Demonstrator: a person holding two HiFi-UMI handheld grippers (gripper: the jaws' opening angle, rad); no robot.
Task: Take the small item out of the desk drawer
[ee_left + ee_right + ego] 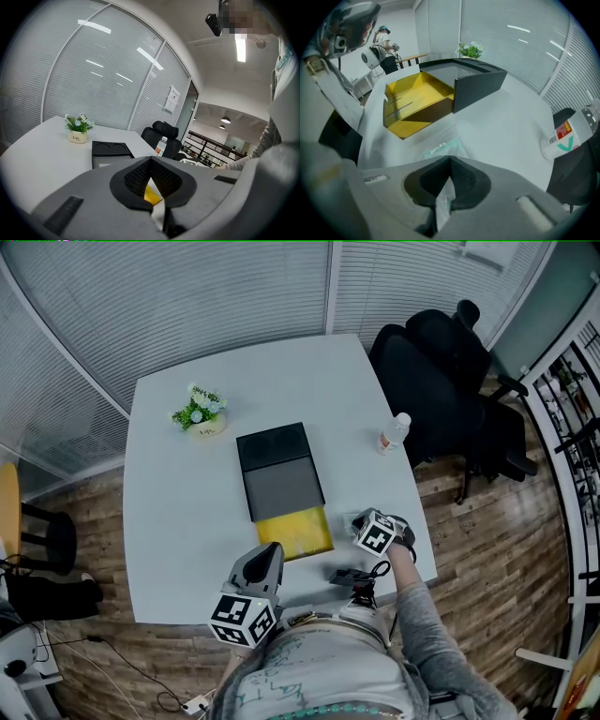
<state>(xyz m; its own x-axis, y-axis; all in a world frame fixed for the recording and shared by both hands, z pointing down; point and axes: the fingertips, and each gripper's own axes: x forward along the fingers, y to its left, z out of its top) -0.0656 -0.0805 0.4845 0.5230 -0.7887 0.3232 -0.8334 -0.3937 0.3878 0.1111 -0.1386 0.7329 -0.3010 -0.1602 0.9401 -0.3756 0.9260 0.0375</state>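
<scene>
A black desk drawer unit stands mid-table with its yellow drawer pulled out toward me; the inside of the drawer looks bare. My right gripper points steeply down just right of the drawer and is shut on the edge of a small clear packet with pale green contents, which lies on the white table. In the head view the right gripper hides the packet. My left gripper hovers at the near table edge, in front of the drawer, jaws together with nothing held.
A small pot of flowers sits at the far left of the table. A plastic water bottle lies near the right edge. A black office chair stands beyond the right side, and a stool is on the floor at left.
</scene>
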